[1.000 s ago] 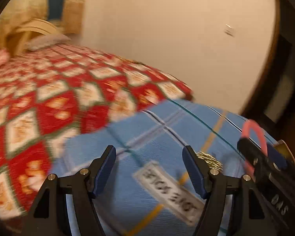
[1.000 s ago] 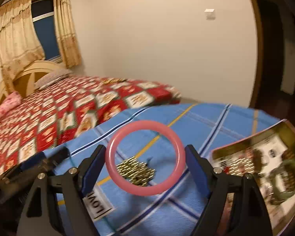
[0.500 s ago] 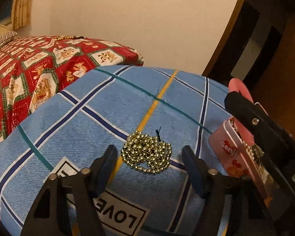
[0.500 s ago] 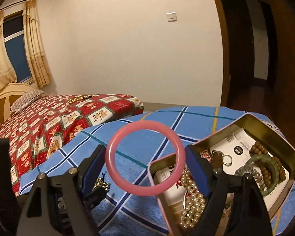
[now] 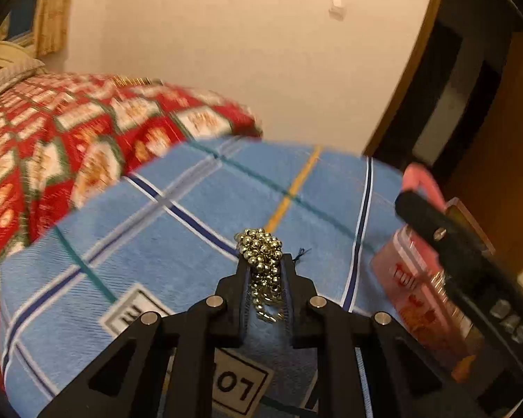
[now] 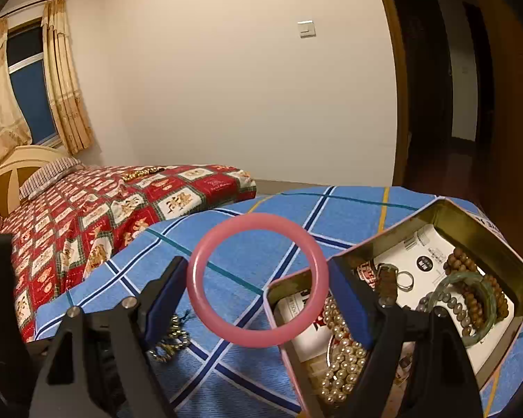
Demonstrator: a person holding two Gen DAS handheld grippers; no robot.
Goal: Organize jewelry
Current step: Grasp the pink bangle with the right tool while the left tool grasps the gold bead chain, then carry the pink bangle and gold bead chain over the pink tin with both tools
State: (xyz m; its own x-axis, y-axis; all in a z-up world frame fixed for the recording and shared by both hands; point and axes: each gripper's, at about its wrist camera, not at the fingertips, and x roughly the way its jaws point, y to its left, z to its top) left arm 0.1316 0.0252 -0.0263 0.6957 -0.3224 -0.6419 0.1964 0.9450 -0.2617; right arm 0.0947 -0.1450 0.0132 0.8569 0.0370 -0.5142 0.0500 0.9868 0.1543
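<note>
Nearest the left wrist camera, the left gripper [image 5: 265, 271] is now pinching the gold bead strand [image 5: 263, 259] between its fingers; half a second ago those fingers were standing wide apart on either side of the heap, and now they are closed to a narrow slot with the beads bunching out above the tips and loops hanging down between the pads. The strand is sitting just above the blue plaid cloth [image 5: 198, 188], close to the printed label [image 5: 242, 388] that is showing under the gripper.

In the right wrist view, the right gripper [image 6: 258, 287] is holding the pink bangle [image 6: 258, 280] across its width, each finger pressing on one side of the ring, much as it was half a second ago. The bangle is hanging upright over the near left corner of the open tin [image 6: 519, 261], whose position in view is barely changing. Inside the tin, a pearl strand [image 6: 341, 358] is lying at the near end, with a green bangle [image 6: 470, 313], brown wooden beads [image 6: 465, 264] and a small ring [image 6: 405, 279] farther in.

Beyond the cloth, the bed's red patterned cover [image 6: 104, 216] is stretching toward the curtain [image 6: 66, 83], and a light switch [image 6: 306, 28] is showing on the far wall.
</note>
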